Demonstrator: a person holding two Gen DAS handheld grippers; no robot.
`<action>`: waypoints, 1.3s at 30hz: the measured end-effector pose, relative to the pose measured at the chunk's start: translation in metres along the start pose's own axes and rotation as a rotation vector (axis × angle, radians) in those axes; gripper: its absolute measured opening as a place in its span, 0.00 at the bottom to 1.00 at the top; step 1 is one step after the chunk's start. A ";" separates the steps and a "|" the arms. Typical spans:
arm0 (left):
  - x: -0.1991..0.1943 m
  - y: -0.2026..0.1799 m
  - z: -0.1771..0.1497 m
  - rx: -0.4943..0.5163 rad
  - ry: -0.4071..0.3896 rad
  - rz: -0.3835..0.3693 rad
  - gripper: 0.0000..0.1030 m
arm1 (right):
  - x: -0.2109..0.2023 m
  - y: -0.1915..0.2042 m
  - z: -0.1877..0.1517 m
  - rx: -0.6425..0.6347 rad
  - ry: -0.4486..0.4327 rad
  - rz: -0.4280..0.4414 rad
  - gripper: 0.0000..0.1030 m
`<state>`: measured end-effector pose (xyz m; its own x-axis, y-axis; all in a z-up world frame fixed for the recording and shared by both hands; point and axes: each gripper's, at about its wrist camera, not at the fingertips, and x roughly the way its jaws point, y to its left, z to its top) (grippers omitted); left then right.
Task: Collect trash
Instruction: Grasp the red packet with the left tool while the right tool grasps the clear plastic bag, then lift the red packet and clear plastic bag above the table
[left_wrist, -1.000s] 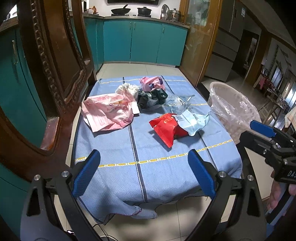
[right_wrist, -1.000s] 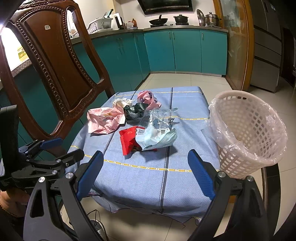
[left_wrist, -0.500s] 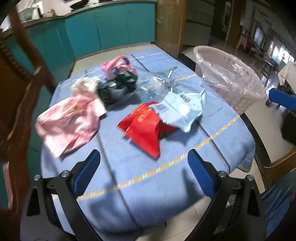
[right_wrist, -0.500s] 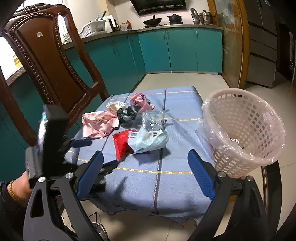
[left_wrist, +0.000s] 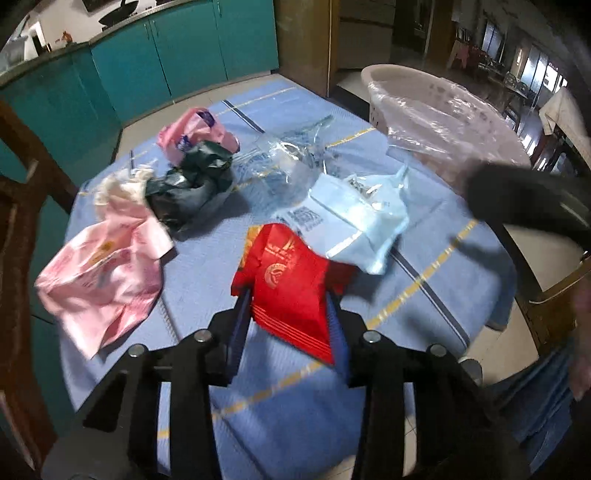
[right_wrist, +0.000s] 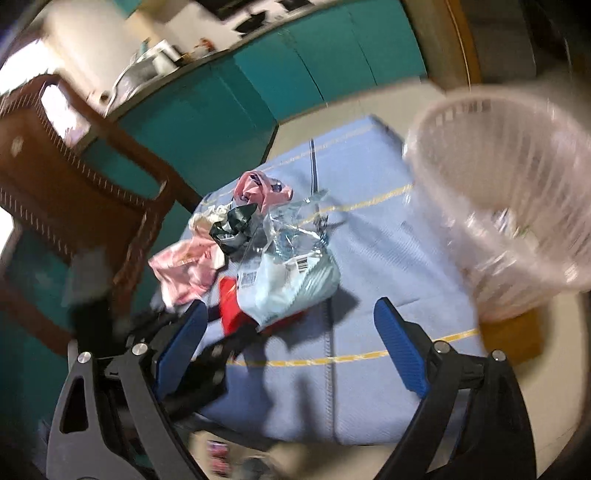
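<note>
Trash: my left gripper (left_wrist: 290, 306), spread a second ago, is now pinching the red packet (left_wrist: 286, 277) lower centre; right gripper (right_wrist: 291, 347) is hanging spread.

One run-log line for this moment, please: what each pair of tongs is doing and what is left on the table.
left tongs: shut on red packet | right tongs: open, empty | on table: pale blue bag, pink bag | bin: right side
</note>
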<state>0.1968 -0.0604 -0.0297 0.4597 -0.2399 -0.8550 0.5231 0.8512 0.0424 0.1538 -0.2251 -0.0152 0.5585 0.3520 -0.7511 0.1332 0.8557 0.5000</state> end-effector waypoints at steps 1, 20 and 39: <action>-0.010 -0.002 -0.005 0.010 -0.012 -0.002 0.37 | 0.007 -0.006 0.001 0.049 0.022 0.026 0.86; -0.143 0.083 -0.073 -0.529 -0.366 0.034 0.37 | -0.008 -0.002 0.003 0.139 0.010 0.115 0.11; -0.127 0.069 -0.060 -0.495 -0.341 0.050 0.37 | -0.053 0.059 -0.021 -0.282 -0.080 -0.036 0.11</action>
<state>0.1311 0.0565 0.0511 0.7222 -0.2600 -0.6410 0.1358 0.9619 -0.2372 0.1145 -0.1856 0.0452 0.6220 0.2975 -0.7243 -0.0722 0.9428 0.3253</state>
